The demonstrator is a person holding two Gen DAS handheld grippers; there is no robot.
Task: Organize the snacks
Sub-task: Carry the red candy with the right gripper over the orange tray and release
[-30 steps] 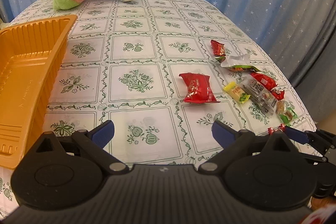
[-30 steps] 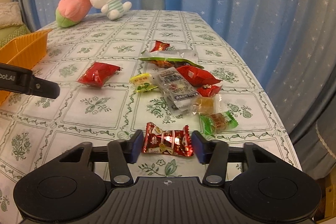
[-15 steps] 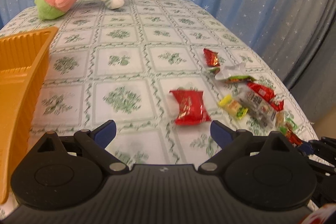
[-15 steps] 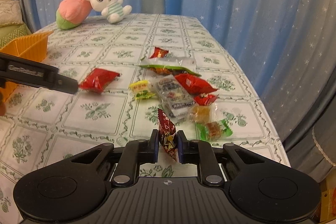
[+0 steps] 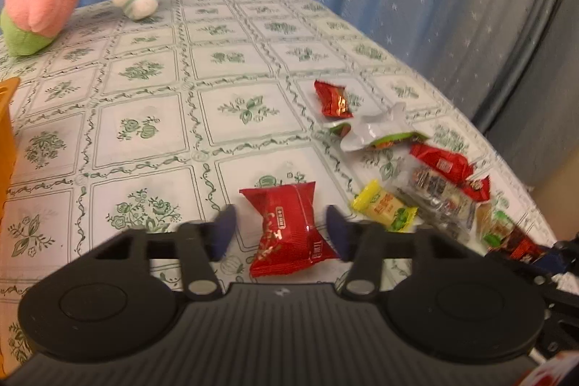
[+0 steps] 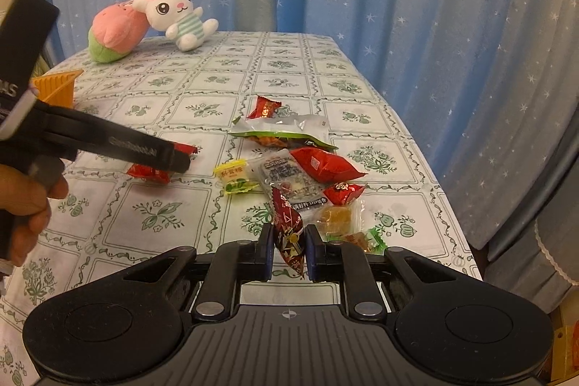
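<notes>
My left gripper (image 5: 280,234) straddles a red snack packet (image 5: 287,234) lying on the tablecloth; its blue fingertips stand either side with a gap, blurred by motion. In the right wrist view the left gripper (image 6: 181,158) lies over that packet (image 6: 148,173). My right gripper (image 6: 288,250) is shut on a dark red candy wrapper (image 6: 288,234), held upright above the table. A pile of snacks (image 6: 296,165) lies ahead of it: yellow candy (image 6: 235,177), clear packet, red packets, a green-and-silver bag (image 6: 286,131).
An orange tray (image 6: 58,89) sits at the left; its edge shows in the left wrist view (image 5: 7,132). A pink-and-green plush (image 6: 115,31) and a white bunny plush (image 6: 177,15) lie at the table's far end. Blue star curtains hang behind. The table's right edge is near the pile.
My left gripper moved forward and down over the red packet and its fingers have narrowed around it. My right gripper closed on the dark red candy and lifted it.
</notes>
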